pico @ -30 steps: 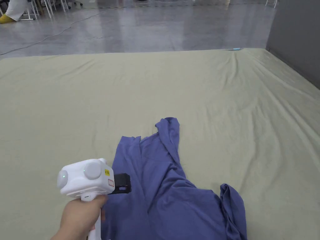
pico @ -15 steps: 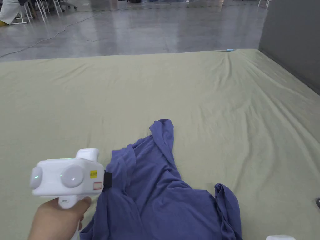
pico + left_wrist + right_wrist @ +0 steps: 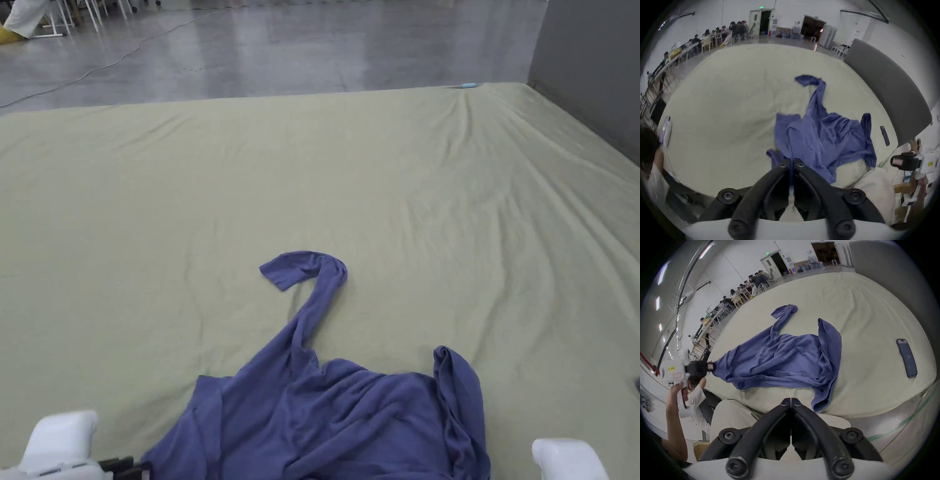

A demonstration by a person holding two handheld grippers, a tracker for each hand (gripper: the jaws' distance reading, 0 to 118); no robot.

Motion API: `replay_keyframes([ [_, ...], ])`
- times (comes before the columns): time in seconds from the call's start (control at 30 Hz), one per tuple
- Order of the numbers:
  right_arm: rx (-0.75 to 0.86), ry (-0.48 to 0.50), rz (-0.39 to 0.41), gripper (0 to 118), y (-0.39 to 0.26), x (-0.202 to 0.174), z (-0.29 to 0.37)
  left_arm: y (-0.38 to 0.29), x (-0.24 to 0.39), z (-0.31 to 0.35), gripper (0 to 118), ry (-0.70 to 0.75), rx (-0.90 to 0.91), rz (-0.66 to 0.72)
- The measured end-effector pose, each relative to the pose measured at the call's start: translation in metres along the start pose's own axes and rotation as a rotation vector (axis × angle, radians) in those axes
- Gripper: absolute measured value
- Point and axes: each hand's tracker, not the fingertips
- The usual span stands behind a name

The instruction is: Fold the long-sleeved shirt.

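A wide pale-green sheet (image 3: 375,175) covers the work surface, creased in long ridges toward its far right corner, with a glossy grey concrete floor (image 3: 281,44) beyond its far edge and a grey padded panel (image 3: 590,69) standing along the right side. In the gripper views the room is a large white hall with open doorways (image 3: 765,22) at the back and a row of people seated at tables (image 3: 743,288) along the left. The blue long-sleeved shirt (image 3: 350,419) lies crumpled at the near middle of the sheet, one sleeve (image 3: 309,294) stretched away toward the far side and curled over at its cuff, the other bunched in a standing fold on the right. A dark phone (image 3: 907,357) lies flat on the sheet to the right of the shirt, well apart from it. The left gripper (image 3: 791,162) has its jaws closed together on a thin edge of the shirt at the garment's near left; the right gripper view shows that corner pulled taut to it. The right gripper (image 3: 791,400) has its jaws pressed together with nothing between them, held off the near edge just short of the shirt's hanging hem. In the head view both grippers are cut off by the bottom edge, and the shirt's near part runs out of frame. The left gripper view is blurred, so the fabric's folds there are hard to read.
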Motion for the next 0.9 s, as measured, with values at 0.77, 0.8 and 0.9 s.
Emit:
replay_keyframes([
  [0.77,-0.037,-0.169,0.038,91,0.089,0.031,-0.051,-0.024,-0.008,-0.019,0,-0.071,-0.069,0.063],
  [0.8,0.041,-0.143,0.038,115,0.098,0.032,-0.058,-0.024,-0.007,-0.018,0,-0.073,-0.065,0.061],
  [0.9,-0.031,-0.198,-0.009,116,0.137,0.052,-0.106,-0.022,-0.007,-0.016,0,-0.082,-0.057,0.067],
])
